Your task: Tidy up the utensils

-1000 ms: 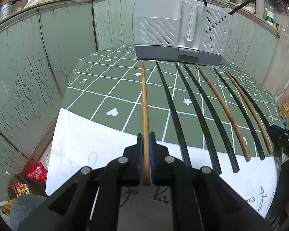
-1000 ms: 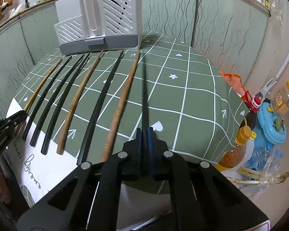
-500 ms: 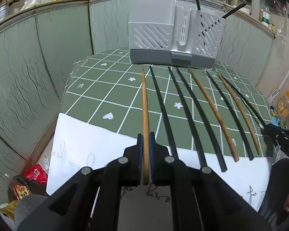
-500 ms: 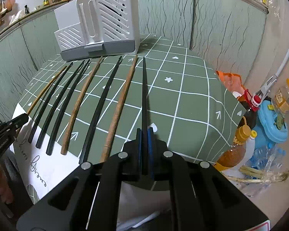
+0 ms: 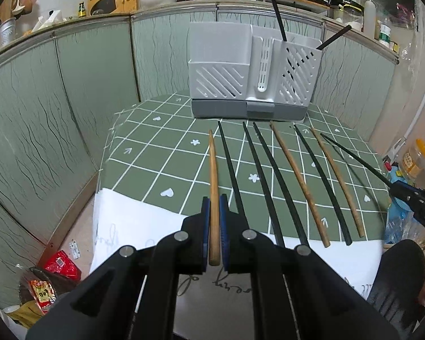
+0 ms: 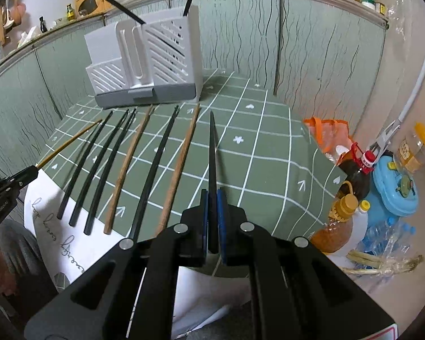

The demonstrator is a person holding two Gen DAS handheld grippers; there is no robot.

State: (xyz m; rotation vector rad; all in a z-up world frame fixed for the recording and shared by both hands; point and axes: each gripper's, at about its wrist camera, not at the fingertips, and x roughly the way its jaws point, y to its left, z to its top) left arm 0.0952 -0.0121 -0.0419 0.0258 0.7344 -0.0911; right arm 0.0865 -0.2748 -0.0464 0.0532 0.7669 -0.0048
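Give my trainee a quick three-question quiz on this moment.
1. True or false: the left gripper is open and empty.
2. How many chopsticks lie loose on the green mat?
3. What does the right gripper hold? A a spoon, B a black chopstick, C nothing.
Key: 1 false, it is shut on a wooden chopstick. 2 six. 3 B.

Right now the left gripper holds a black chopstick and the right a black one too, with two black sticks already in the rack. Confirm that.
Not quite. The left gripper holds a wooden chopstick, not black; the left wrist view shows it. The right gripper does hold a black chopstick, and two black sticks stand in the rack.
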